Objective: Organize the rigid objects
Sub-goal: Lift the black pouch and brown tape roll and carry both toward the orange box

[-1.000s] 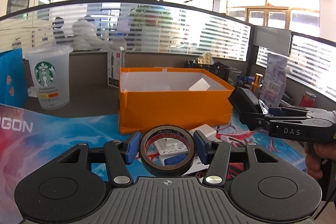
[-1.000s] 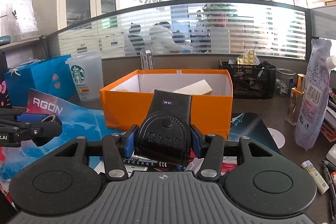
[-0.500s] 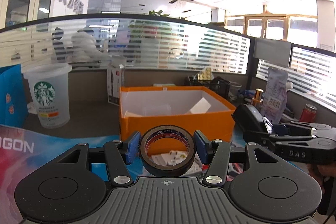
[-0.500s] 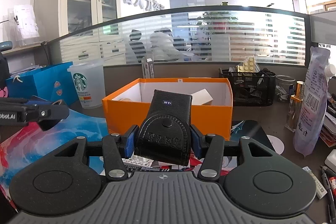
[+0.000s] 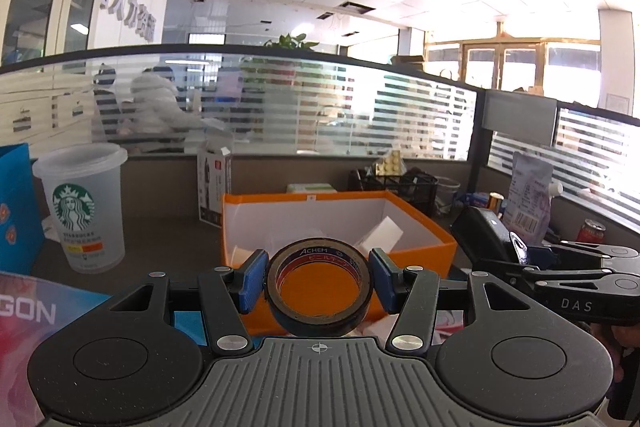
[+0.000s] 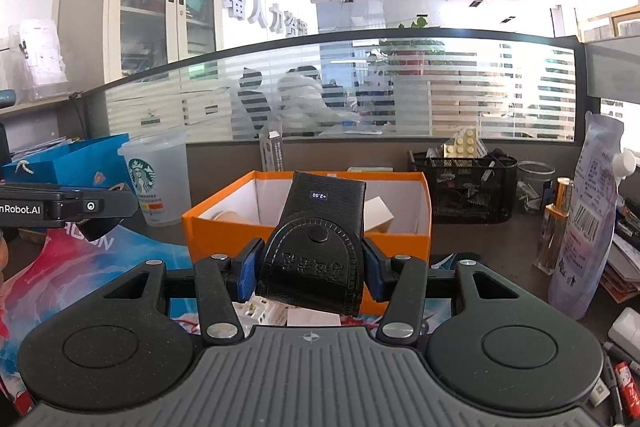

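Observation:
My left gripper [image 5: 318, 283] is shut on a black roll of tape [image 5: 320, 321] and holds it up in front of the open orange box [image 5: 424, 255]. My right gripper [image 6: 310, 265] is shut on a black leather case [image 6: 316, 251], also raised in front of the orange box [image 6: 212, 231]. The box holds a white carton [image 5: 380, 237] and a few other items. In the left wrist view the right gripper with its case [image 5: 486, 239] is at the right. In the right wrist view the left gripper's finger [image 6: 60, 207] is at the left.
A Starbucks cup [image 5: 84, 215] and a blue bag [image 5: 16, 207] stand to the left of the box. A black mesh organizer [image 6: 472, 189], a bottle [image 6: 554, 227] and a pouch [image 6: 588, 215] stand to the right. White items [image 6: 260, 311] lie on the printed mat [image 6: 60, 267] below the grippers.
Both grippers have risen with their objects; the orange box now sits lower in each view and more of its inside shows.

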A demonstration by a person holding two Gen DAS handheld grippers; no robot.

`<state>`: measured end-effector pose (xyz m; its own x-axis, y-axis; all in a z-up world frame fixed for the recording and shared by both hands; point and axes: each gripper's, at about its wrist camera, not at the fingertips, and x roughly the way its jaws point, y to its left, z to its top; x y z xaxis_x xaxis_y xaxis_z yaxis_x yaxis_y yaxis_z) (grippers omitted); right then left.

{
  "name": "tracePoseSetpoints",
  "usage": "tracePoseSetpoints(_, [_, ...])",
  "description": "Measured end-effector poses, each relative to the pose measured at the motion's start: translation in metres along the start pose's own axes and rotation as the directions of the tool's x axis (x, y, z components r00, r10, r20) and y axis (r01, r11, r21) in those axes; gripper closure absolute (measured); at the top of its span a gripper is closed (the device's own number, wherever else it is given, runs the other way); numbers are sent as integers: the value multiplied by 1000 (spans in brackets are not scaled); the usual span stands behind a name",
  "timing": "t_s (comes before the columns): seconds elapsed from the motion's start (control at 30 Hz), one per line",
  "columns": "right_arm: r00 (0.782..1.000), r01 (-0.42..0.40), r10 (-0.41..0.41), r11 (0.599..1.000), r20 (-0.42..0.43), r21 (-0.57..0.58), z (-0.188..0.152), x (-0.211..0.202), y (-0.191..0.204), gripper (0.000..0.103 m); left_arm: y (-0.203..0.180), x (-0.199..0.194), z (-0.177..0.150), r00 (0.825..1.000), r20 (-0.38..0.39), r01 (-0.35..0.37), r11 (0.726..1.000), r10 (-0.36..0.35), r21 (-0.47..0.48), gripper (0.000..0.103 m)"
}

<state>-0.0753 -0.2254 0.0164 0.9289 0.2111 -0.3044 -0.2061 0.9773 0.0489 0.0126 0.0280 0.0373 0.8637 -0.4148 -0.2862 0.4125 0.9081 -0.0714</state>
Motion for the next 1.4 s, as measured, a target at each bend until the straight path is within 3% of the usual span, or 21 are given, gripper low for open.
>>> tracePoseSetpoints(0.8, [999,2,0,999,39,-48,45,41,-4,55,18,49,43,999,53,-12,1000,11,10,50])
tracePoseSetpoints(1.4, [1000,-18,19,999,23,-26,58,95,-23,55,23,109,55,1000,18,-8,1000,8,15,50])
